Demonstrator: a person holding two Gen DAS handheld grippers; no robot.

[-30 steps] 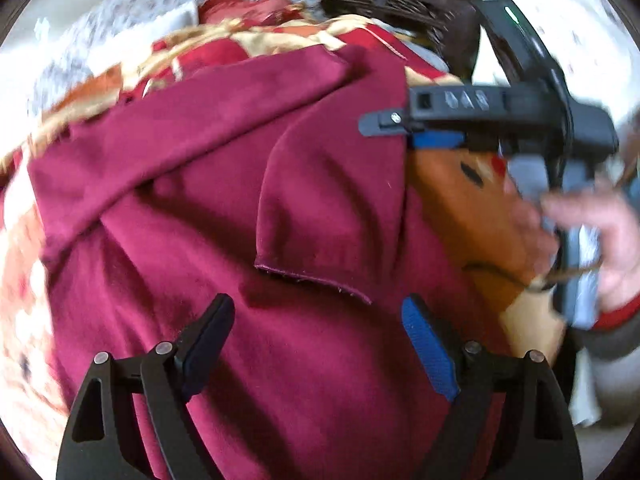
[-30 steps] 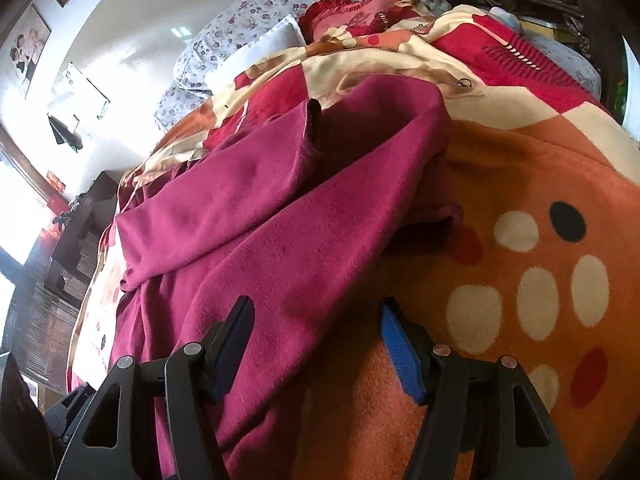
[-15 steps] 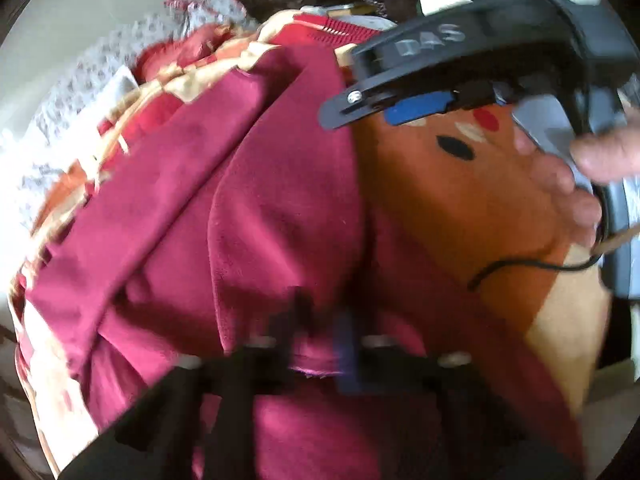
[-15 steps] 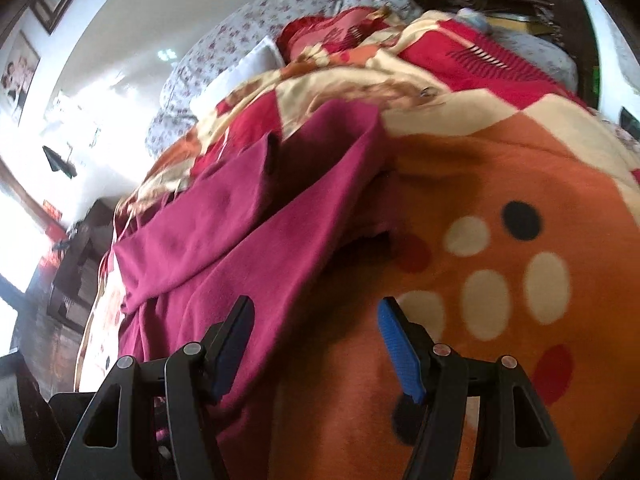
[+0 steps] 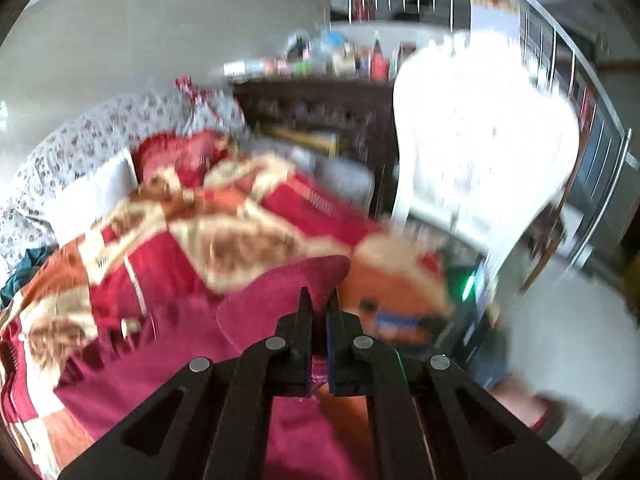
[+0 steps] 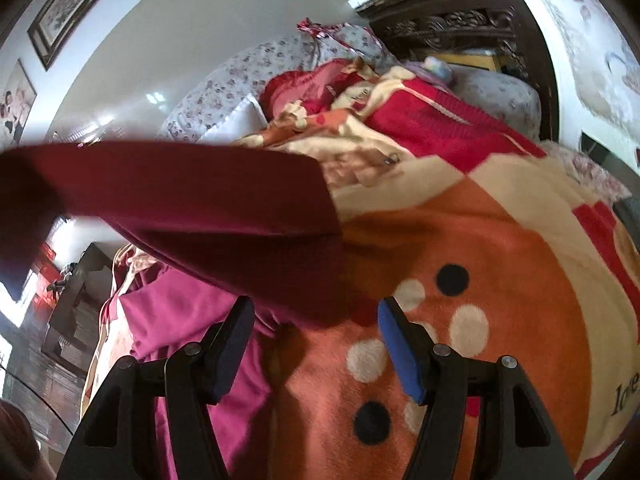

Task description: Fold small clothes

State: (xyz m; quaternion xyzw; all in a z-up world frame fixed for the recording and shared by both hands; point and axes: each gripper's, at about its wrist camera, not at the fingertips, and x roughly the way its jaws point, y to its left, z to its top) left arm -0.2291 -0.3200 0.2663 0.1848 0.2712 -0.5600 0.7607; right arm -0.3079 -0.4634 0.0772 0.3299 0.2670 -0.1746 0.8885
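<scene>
Bed blanket [image 6: 500,248] bears maroon garment [image 5: 276,300], left tool [image 5: 318,316] gripping.

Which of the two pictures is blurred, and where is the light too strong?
Left wrist view: motion blur smears the blanket and the background, the white chair is blown out, yet the left tool, shut on the maroon garment, stays sharp. Right wrist view: mostly sharp; only the near garment edge is soft, with ceiling glare at left.

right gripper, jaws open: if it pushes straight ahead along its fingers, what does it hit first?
Most likely the lifted maroon garment, whose dark underside hangs across the line ahead of the right gripper. The orange spotted blanket lies beyond and below. Depth is uncertain.
</scene>
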